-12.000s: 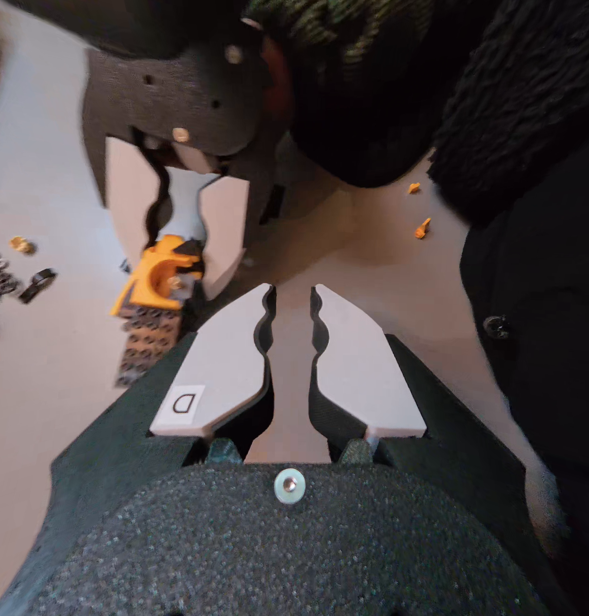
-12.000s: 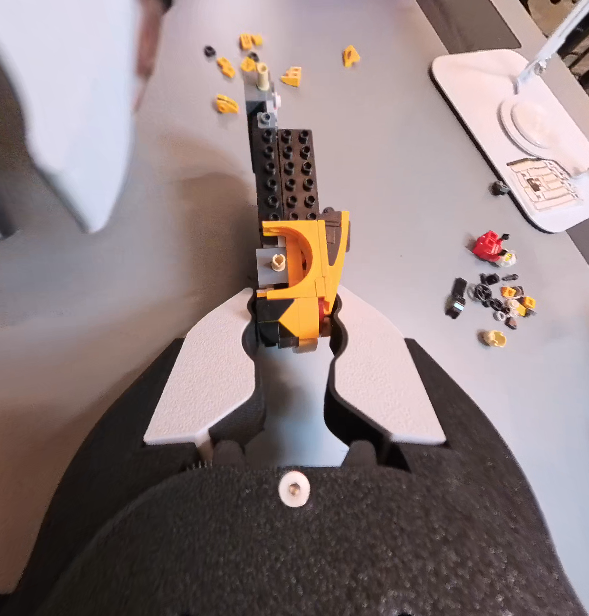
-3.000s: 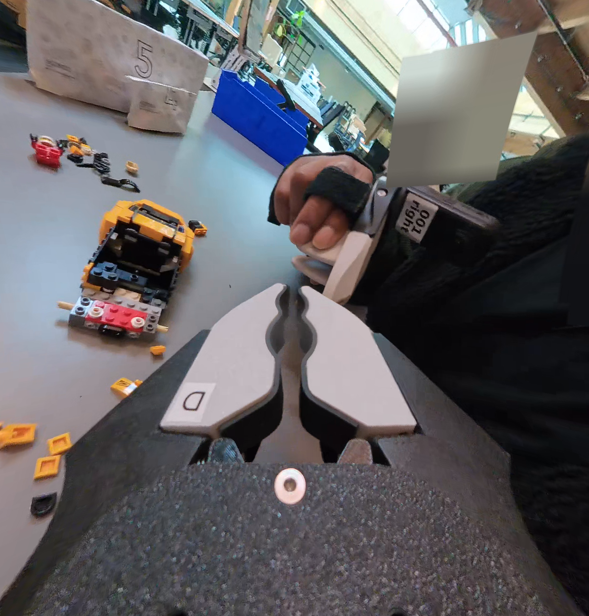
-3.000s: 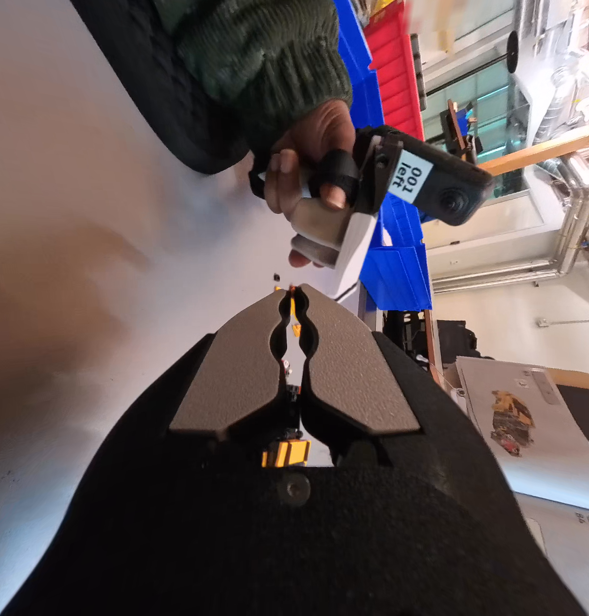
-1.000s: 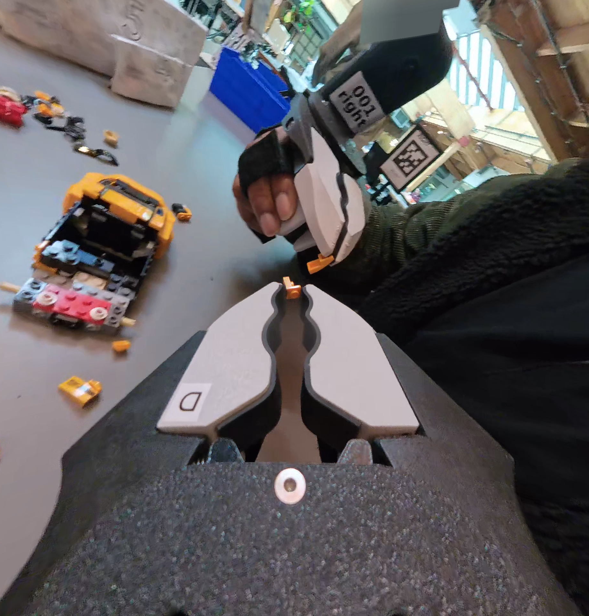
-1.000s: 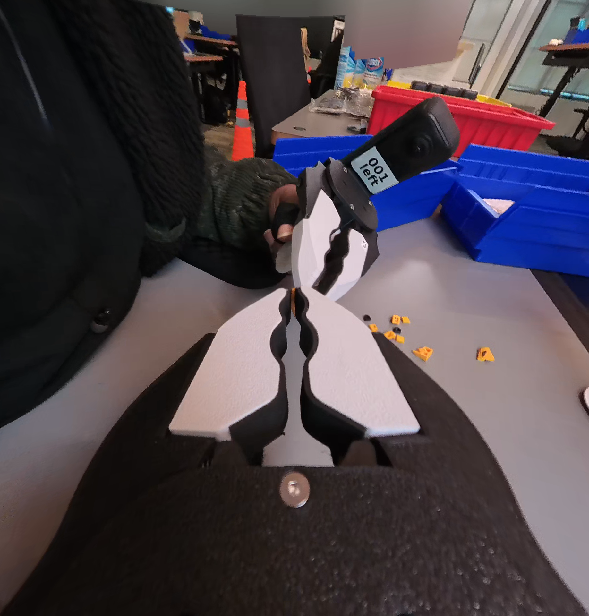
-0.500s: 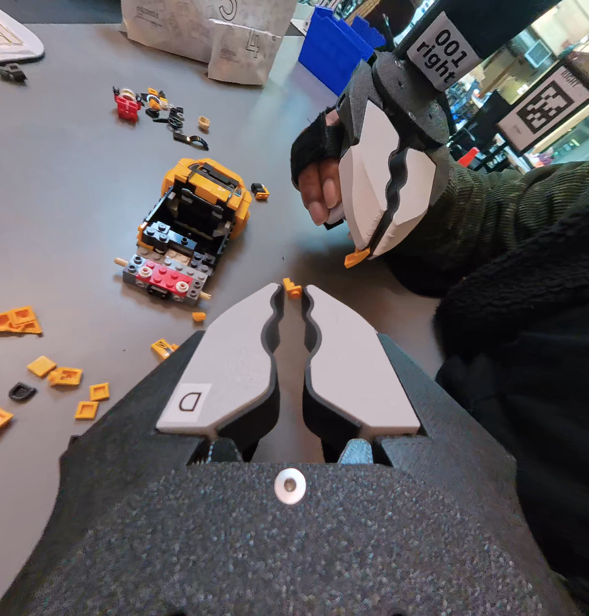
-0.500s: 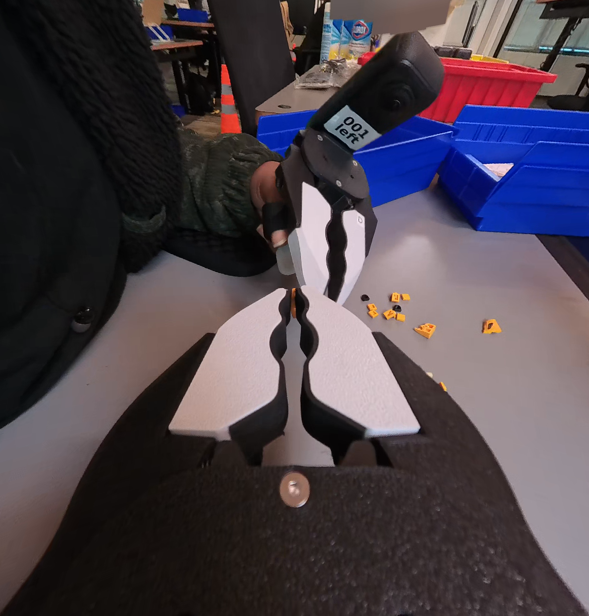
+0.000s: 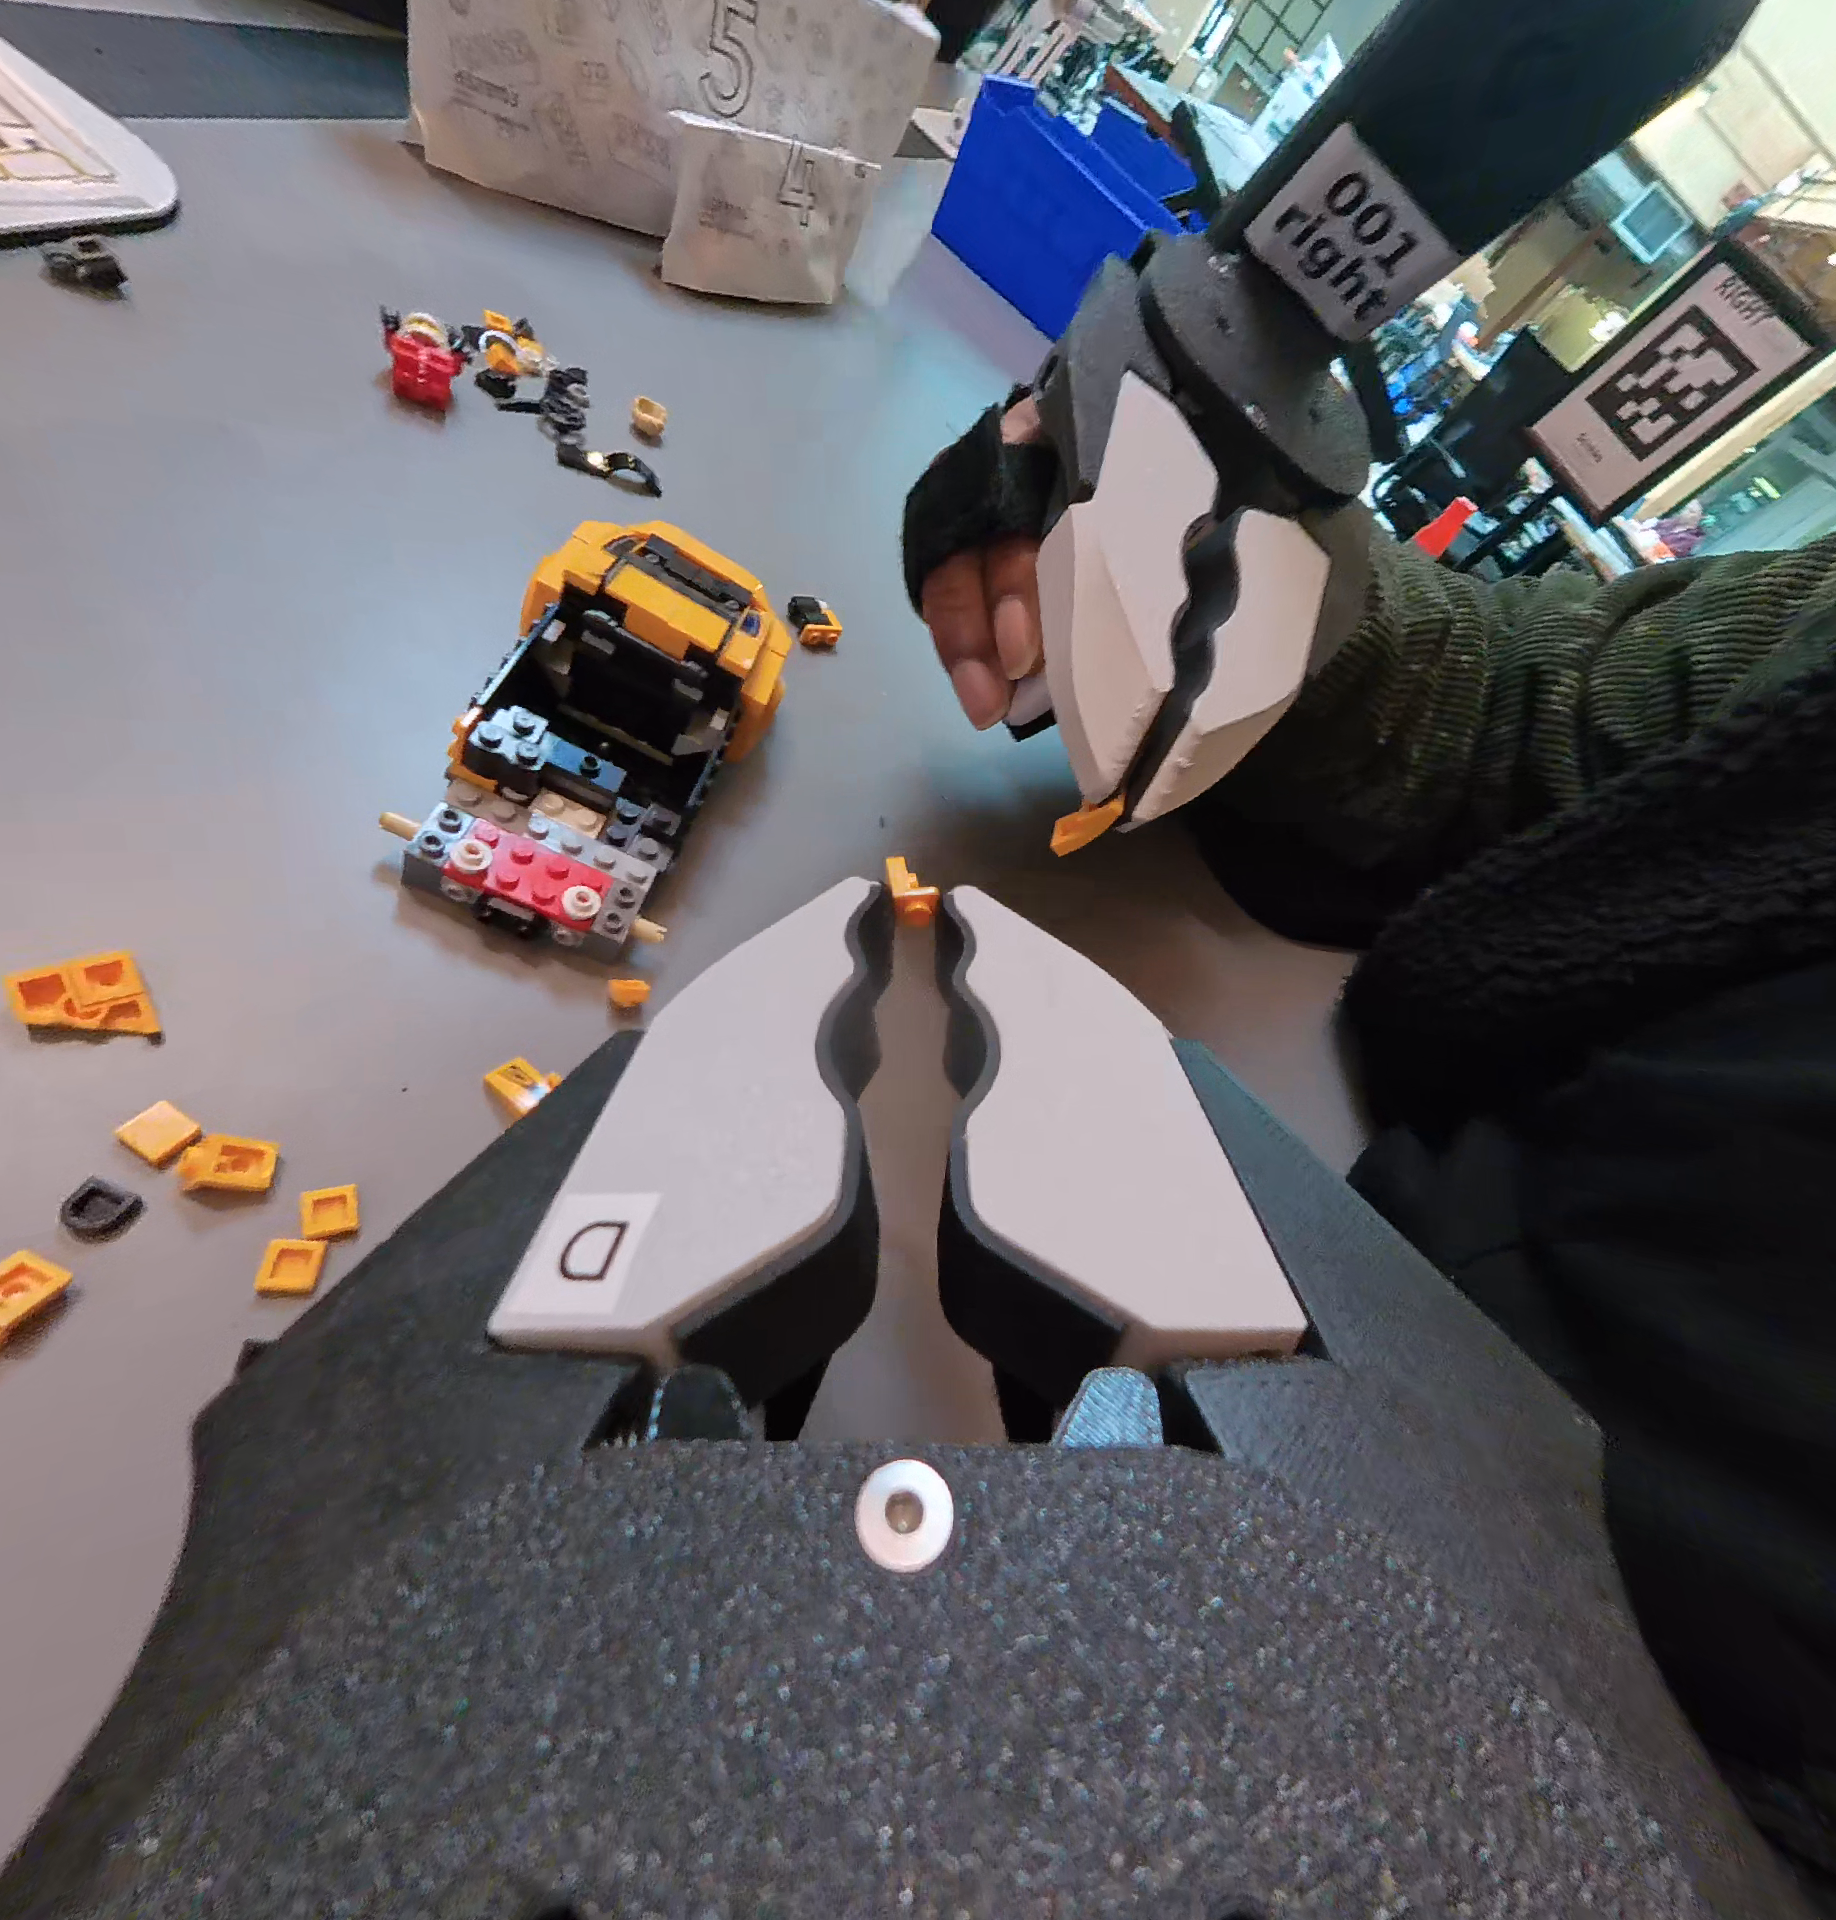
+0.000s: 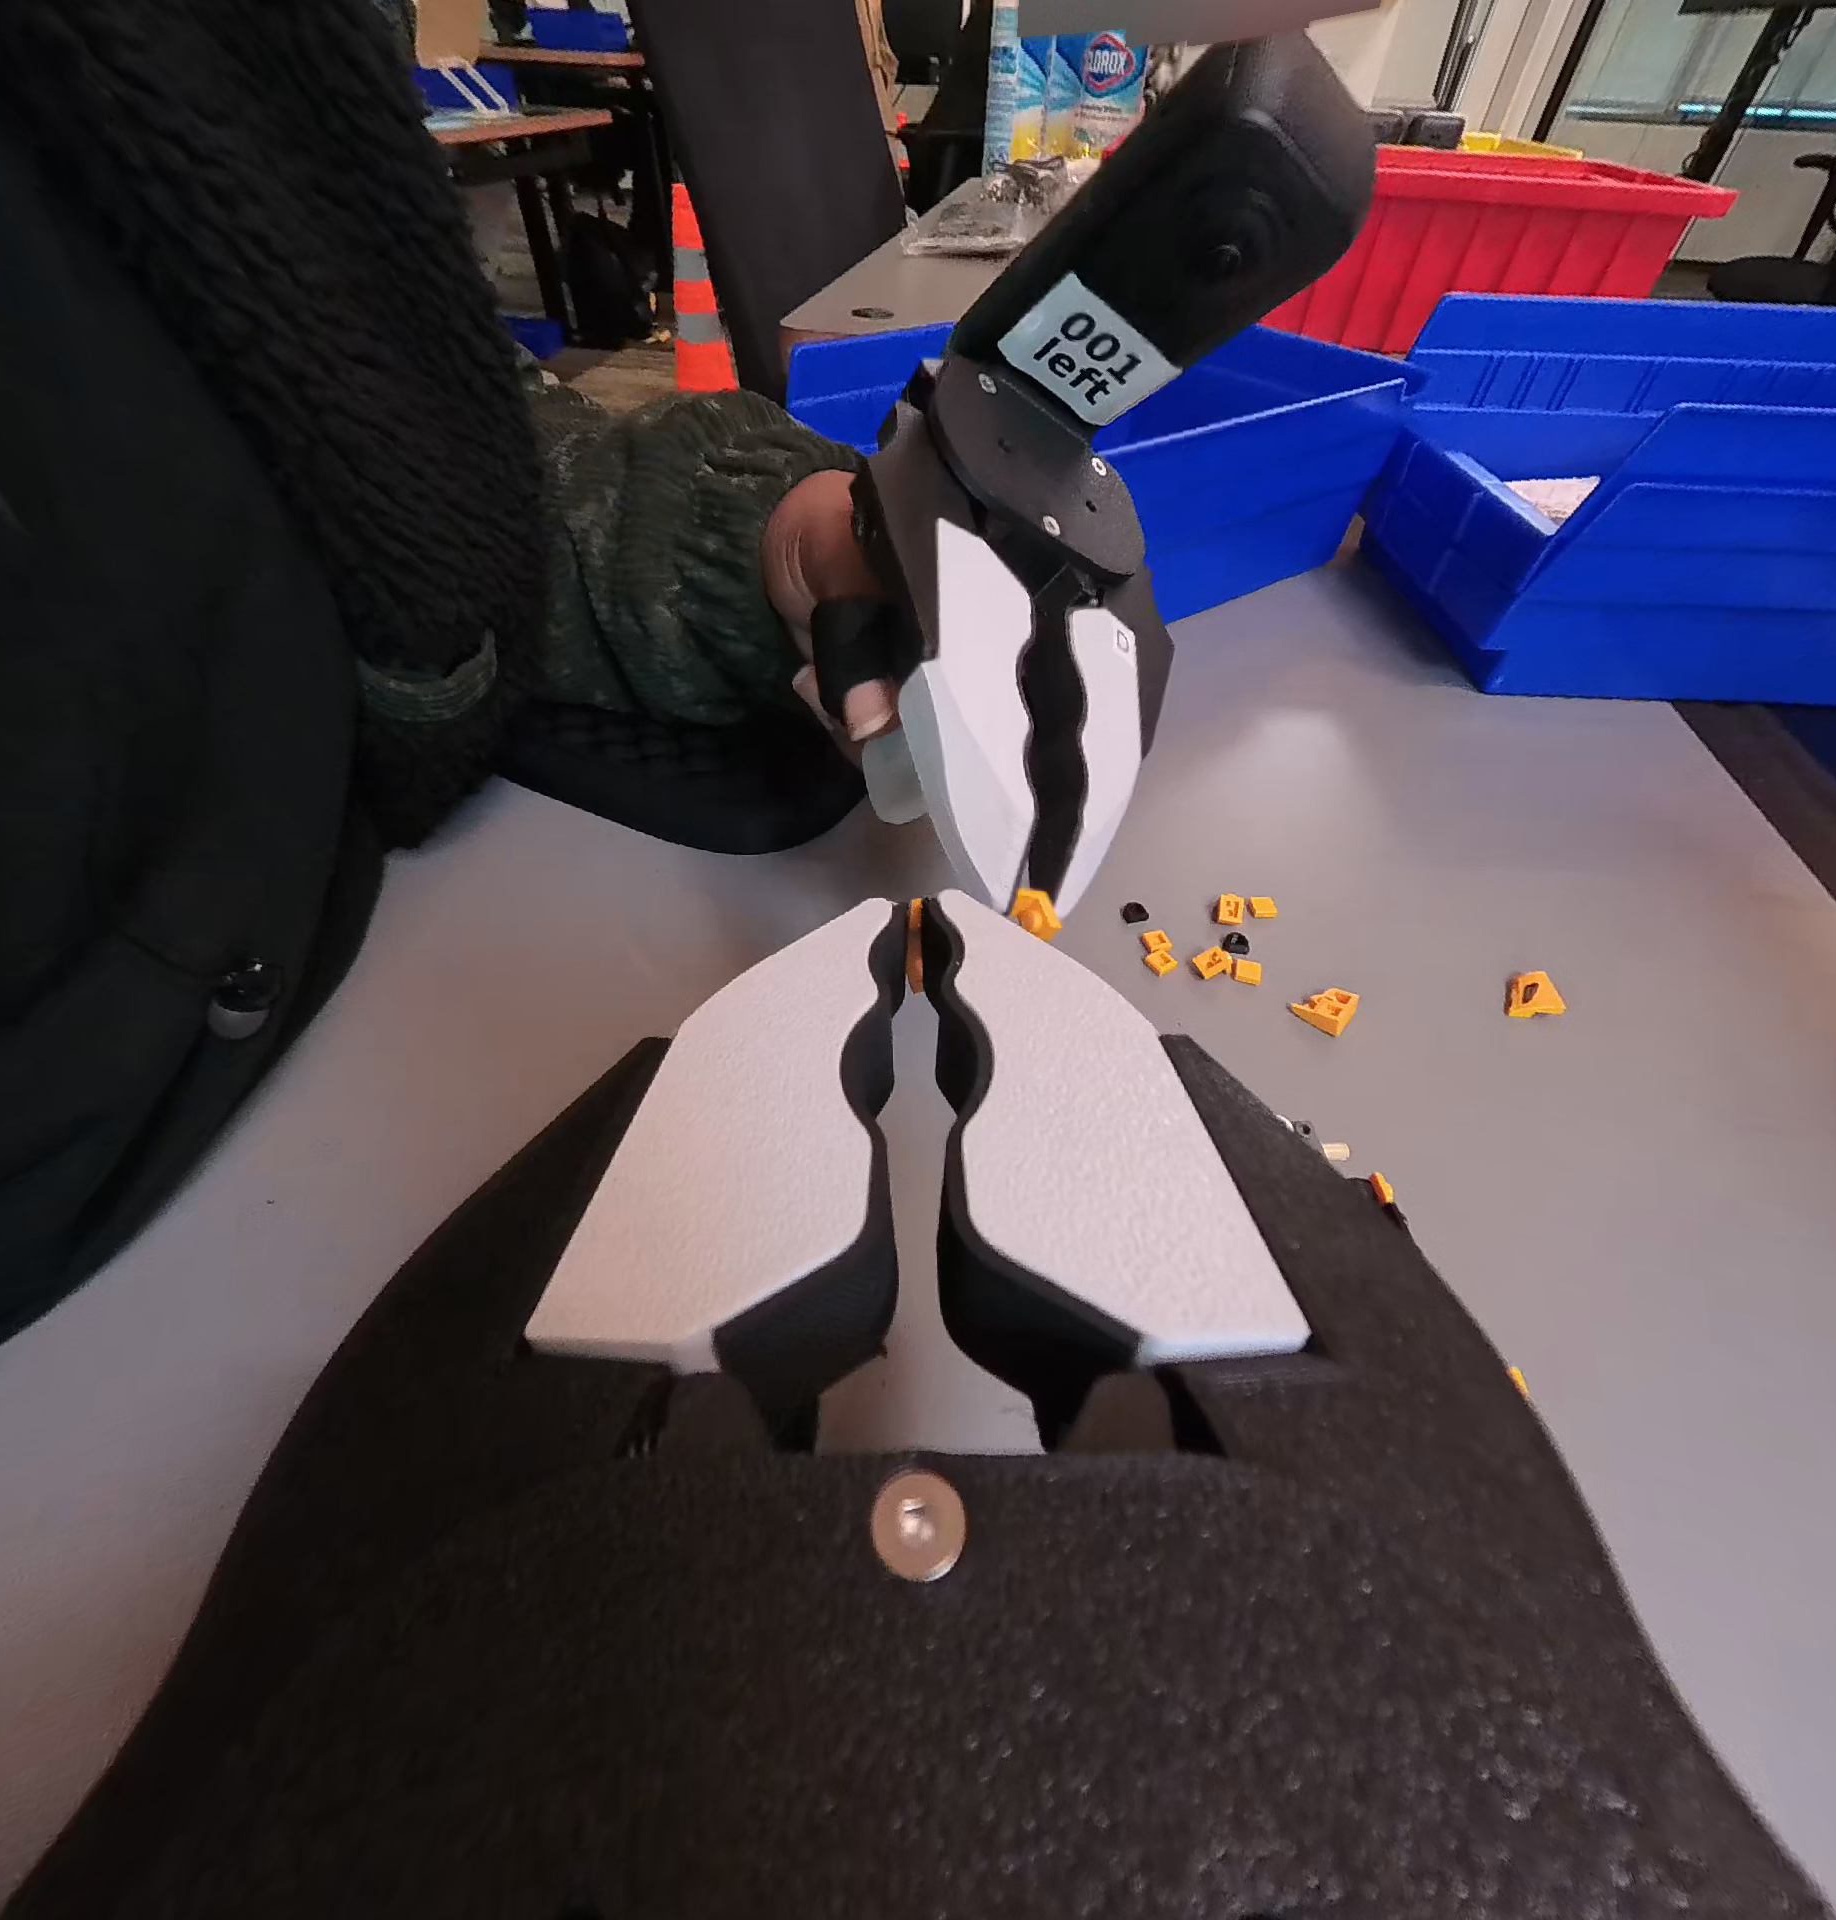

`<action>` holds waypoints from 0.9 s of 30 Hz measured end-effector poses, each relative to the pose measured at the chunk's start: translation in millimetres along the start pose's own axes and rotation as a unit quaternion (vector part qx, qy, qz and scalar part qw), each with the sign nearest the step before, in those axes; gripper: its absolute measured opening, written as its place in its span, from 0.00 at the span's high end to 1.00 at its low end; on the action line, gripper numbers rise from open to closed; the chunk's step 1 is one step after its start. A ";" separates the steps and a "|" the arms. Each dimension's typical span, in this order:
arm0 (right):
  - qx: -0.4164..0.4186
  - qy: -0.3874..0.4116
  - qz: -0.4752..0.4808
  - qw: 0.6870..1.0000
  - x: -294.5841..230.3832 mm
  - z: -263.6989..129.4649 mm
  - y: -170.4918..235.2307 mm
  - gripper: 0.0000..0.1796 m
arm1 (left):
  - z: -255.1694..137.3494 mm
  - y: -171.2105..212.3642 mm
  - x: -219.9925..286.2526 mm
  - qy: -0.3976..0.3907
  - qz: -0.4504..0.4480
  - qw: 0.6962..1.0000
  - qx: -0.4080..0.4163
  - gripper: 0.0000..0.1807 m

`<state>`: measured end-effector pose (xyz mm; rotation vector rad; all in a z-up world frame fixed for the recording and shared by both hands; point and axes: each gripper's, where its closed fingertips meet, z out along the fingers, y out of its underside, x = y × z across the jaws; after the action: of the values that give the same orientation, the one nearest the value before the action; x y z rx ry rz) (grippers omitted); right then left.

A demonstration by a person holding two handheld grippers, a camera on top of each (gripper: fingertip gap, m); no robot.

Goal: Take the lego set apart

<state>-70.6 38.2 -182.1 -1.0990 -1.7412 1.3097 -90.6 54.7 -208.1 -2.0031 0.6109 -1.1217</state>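
Note:
A partly stripped orange and black lego car [image 9: 623, 717] sits on the grey table [image 9: 218, 582], its red and grey chassis end towards me. My left gripper [image 9: 912, 896] is shut on a tiny orange piece [image 9: 912, 894] at its fingertips, low over the table. It also shows in the right wrist view [image 10: 1033, 909], pointing down. My right gripper [image 10: 916, 940] is shut on a thin orange piece [image 10: 915, 956]. In the left wrist view the right gripper [image 9: 1101, 821] hangs tip down, to the right of the car, with its orange piece [image 9: 1085, 828]. The two grippers are close but apart.
Loose orange tiles [image 9: 218, 1164] and a small pile of red and black parts [image 9: 498, 364] lie on the table. Paper bags [image 9: 665, 114] and a white board [image 9: 41, 156] stand at the far side. More orange bits [image 10: 1205, 945], blue bins [image 10: 1620, 499] and a red bin [image 10: 1496, 239] show in the right wrist view.
Both grippers keep their orange pieces. The left one has tilted down towards the table, and the right one has turned tip down and drawn a little away.

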 end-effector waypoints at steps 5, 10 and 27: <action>-0.003 0.007 0.003 1.000 2.2 0.5 1.1 0.99 | -1.1 1.1 -5.8 -0.015 -0.002 1.000 -0.003 0.95; -0.005 0.020 0.002 1.000 4.9 1.8 1.1 0.99 | -3.9 5.2 -17.3 -0.051 0.008 0.998 -0.019 0.95; -0.048 0.112 0.054 0.991 32.7 14.5 18.8 0.99 | -27.7 12.0 -80.2 -0.250 0.056 0.965 -0.051 0.70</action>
<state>-92.6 65.1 -202.9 -1.3559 -1.6104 1.1269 -155.4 93.2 -248.9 -2.1972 0.5125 -0.4909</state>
